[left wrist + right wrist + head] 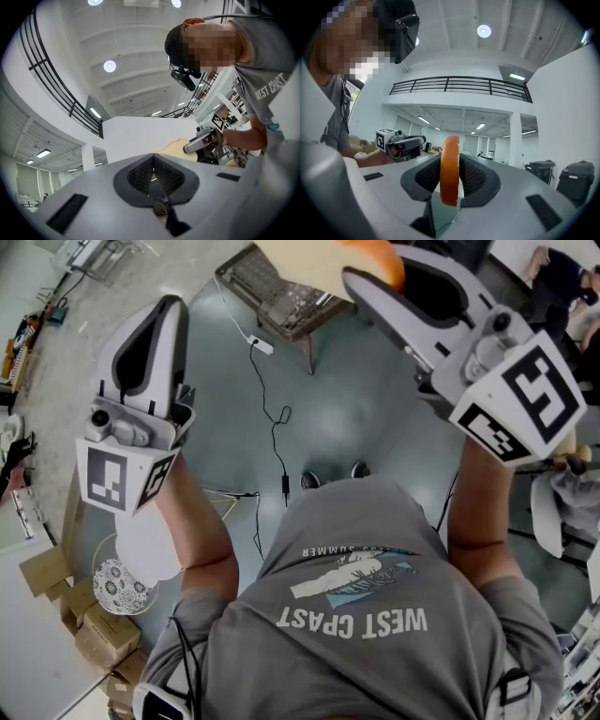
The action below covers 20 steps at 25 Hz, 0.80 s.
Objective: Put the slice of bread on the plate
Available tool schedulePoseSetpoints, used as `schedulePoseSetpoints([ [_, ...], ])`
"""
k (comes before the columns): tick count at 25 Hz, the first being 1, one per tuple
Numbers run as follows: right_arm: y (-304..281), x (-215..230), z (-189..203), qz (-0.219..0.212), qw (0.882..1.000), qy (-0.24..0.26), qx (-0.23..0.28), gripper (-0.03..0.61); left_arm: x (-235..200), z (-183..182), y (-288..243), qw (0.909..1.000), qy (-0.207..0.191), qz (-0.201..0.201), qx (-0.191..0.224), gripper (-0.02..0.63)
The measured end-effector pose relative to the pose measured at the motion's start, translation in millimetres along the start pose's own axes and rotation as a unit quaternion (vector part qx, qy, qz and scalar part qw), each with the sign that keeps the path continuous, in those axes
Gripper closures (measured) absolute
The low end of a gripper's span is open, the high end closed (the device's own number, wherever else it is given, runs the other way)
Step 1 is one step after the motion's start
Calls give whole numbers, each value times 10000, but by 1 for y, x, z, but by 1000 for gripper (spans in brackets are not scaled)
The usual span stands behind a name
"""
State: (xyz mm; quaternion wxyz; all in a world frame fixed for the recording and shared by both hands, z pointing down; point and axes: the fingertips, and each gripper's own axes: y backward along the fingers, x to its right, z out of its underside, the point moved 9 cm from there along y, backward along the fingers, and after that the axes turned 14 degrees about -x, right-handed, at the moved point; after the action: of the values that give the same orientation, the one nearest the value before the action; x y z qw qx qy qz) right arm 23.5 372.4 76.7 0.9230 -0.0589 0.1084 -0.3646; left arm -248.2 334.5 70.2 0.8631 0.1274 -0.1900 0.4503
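Edge-on in the right gripper view, the slice of bread (450, 154) stands clamped between the right gripper (450, 177) fingers. The head view shows its pale face, cut off by the top edge. The left gripper (153, 174) fingers are pressed together and empty, well apart from the right, above open floor (356, 418); a patterned plate (112, 585) lies beside cardboard boxes (94, 634).

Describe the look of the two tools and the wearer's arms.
The left tool and right tool are smooth white-grey shells with dark insets and black ribbed pads. Each carries a white cube with black square markers. The person wears a grey short-sleeved T-shirt with white print.
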Motion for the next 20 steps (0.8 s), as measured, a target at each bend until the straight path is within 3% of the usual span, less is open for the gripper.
schedulePoseSetpoints([
  [12, 26, 56, 23, -57, 9999, -92, -48, 483, 26, 3, -56, 9998, 117, -40, -170, 606],
  [20, -4, 81, 33, 50, 9997, -211, -76, 483, -1, 26, -79, 9997, 137, 76, -200, 606],
])
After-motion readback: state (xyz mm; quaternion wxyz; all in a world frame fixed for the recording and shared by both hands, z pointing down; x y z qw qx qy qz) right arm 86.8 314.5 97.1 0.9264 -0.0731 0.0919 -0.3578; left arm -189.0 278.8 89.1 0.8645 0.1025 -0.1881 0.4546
